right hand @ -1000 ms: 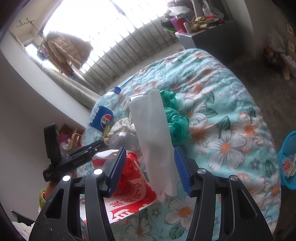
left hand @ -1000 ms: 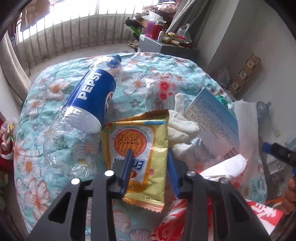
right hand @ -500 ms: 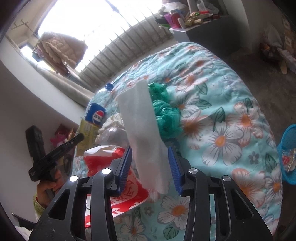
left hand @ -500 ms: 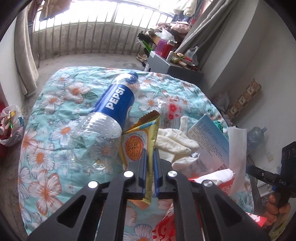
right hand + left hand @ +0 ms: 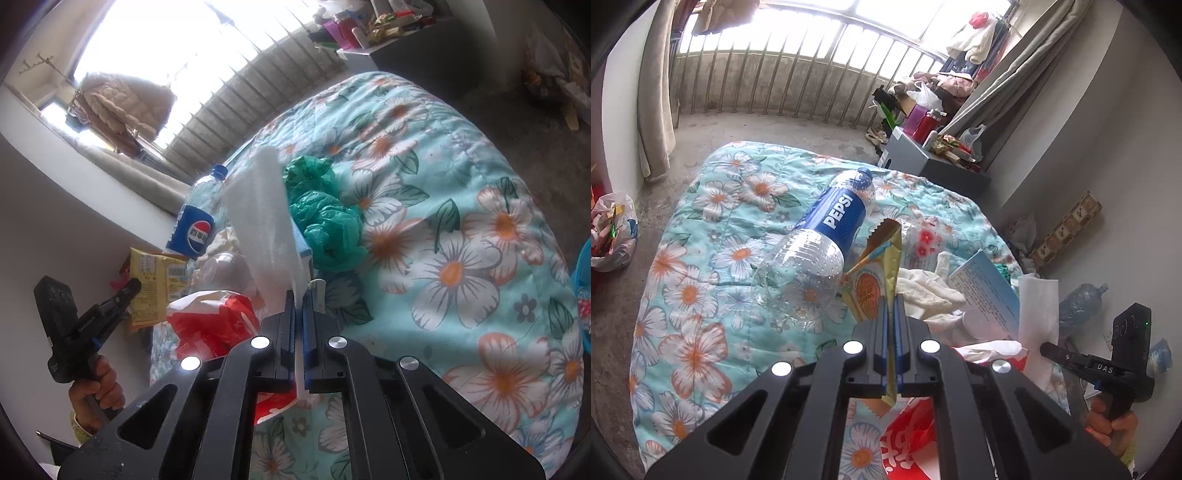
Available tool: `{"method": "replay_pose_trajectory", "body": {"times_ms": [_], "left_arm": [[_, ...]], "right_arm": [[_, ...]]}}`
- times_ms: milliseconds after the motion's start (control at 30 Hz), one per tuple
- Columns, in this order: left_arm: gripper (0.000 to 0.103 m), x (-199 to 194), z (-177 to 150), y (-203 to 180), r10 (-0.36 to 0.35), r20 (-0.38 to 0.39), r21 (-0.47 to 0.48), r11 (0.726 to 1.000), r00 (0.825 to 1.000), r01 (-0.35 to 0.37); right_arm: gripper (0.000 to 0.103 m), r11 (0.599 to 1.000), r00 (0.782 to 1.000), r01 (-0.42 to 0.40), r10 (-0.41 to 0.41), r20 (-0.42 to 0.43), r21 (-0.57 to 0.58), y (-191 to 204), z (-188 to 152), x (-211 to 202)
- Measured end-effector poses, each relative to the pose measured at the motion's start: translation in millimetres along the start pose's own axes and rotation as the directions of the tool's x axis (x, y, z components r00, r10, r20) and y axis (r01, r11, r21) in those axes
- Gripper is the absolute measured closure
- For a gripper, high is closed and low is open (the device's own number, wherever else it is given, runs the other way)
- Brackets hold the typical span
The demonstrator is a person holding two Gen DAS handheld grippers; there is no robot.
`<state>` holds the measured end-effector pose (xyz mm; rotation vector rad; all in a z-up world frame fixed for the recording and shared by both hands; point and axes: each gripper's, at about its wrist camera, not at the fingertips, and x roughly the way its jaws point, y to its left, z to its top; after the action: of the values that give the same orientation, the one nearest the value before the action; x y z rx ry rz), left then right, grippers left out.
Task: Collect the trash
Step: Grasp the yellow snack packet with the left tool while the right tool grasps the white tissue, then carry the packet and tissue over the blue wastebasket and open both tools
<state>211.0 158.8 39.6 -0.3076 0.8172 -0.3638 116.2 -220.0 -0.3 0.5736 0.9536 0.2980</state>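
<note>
My left gripper point(image 5: 891, 306) is shut on a yellow snack wrapper point(image 5: 877, 273) and holds it above the floral quilt point(image 5: 713, 258). The wrapper also shows in the right wrist view point(image 5: 155, 284). My right gripper point(image 5: 299, 295) is shut on a white paper tissue point(image 5: 266, 221), which stands up from the jaws; it also shows in the left wrist view point(image 5: 1036, 310). An empty Pepsi bottle point(image 5: 827, 236) lies on the quilt to the left of the wrapper. A red and white plastic bag point(image 5: 214, 325) lies below both grippers.
A green plastic bag point(image 5: 325, 218), white cloth point(image 5: 923, 288) and a blue-white leaflet point(image 5: 986, 291) lie on the quilt. A grey cabinet point(image 5: 923, 162) with clutter stands at the back. A bag of rubbish point(image 5: 613, 232) sits on the floor at left.
Both grippers went from open to shut: the left closed on the snack wrapper and lifted it, the right closed on the tissue. Both views rose and pulled back from the quilt.
</note>
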Motion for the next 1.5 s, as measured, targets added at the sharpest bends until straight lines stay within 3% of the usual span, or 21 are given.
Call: {"method": "replay_pose_trajectory", "body": {"times_ms": [467,800,1100,1500], "left_arm": [[0.101,-48,2,-25,-0.064,0.102,0.034,0.998,0.993,0.061],[0.101,-85,0,-80,-0.197,0.148,0.133,0.975,0.969,0.178],[0.101,-74,-6,-150,-0.301,0.065,0.250,0.928,0.952,0.276],[0.101,-28,-29,-253,-0.380,-0.068,0.380,0.845,0.922,0.376]], "right_arm": [[0.103,0.999,0.993,-0.025,0.030,0.114,-0.048,20,-3,-55],[0.103,0.999,0.978,-0.032,0.041,0.206,-0.044,14,-9,-98],[0.103,0.999,0.956,-0.038,0.028,0.292,0.027,-18,-21,-135],[0.103,0.983,0.928,-0.039,-0.030,0.371,0.178,-99,-32,-181]]}}
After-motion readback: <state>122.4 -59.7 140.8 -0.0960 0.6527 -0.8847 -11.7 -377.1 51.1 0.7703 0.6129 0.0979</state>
